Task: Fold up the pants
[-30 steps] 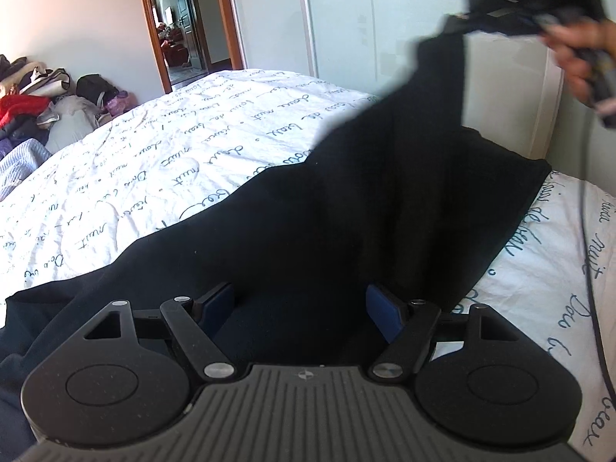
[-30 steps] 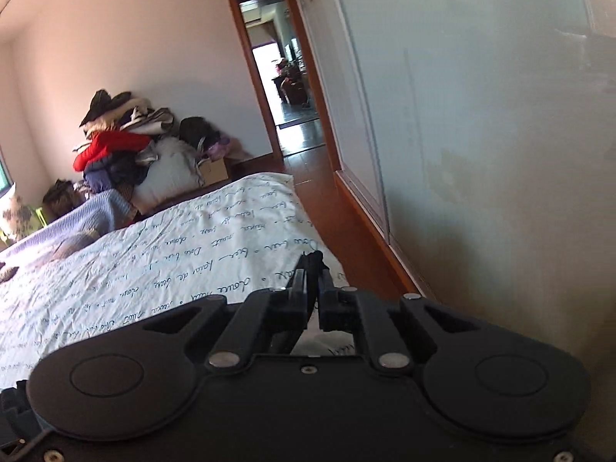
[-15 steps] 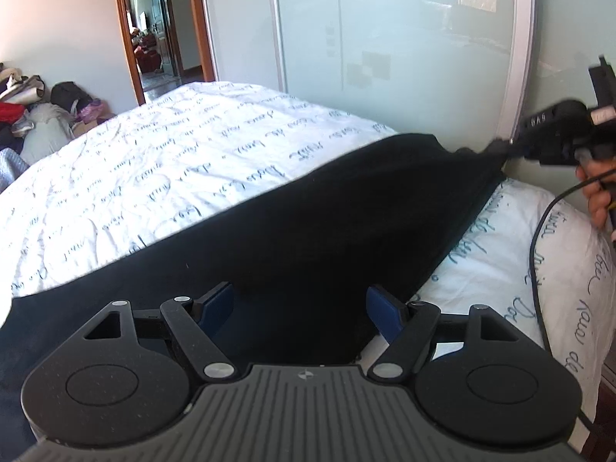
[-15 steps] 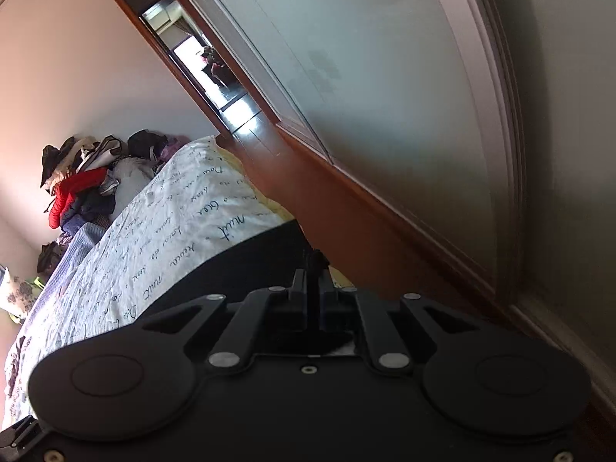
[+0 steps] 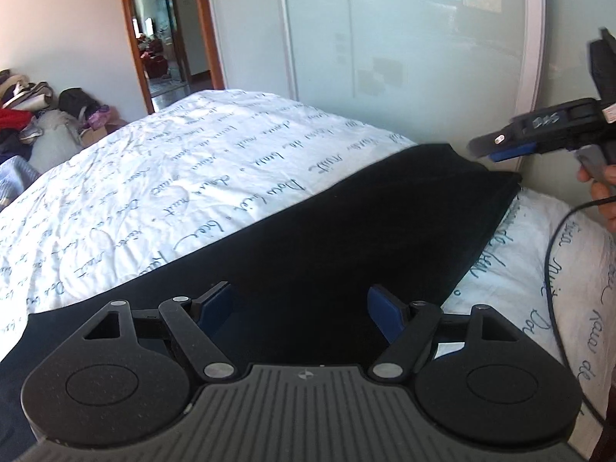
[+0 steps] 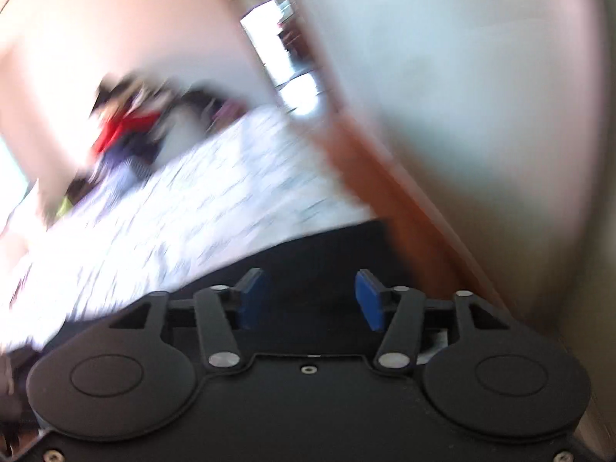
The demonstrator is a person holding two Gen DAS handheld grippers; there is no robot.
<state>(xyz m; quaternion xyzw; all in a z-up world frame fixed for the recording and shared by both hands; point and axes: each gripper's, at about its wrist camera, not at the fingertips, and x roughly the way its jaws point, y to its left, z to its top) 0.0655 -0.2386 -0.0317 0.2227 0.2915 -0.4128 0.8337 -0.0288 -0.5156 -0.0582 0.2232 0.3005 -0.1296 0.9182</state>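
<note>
Script-printed bedspread (image 5: 161, 192), clothes pile (image 5: 23, 123), perhaps glass wardrobe door (image 5: 404, 46).

The pants (image 5: 346, 231) lie on the bed (image 5: 154, 192) before me, stretching ahead to its right edge; my left gripper (image 5: 300, 308) sits over their near end; my right gripper (image 5: 500, 146) hangs above their far corner; the clothes pile (image 5: 34, 123) lies far left.

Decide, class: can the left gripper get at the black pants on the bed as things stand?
Probably yes: the left gripper is open right over the black pants, which lie flat on the bed with nothing between.
</note>
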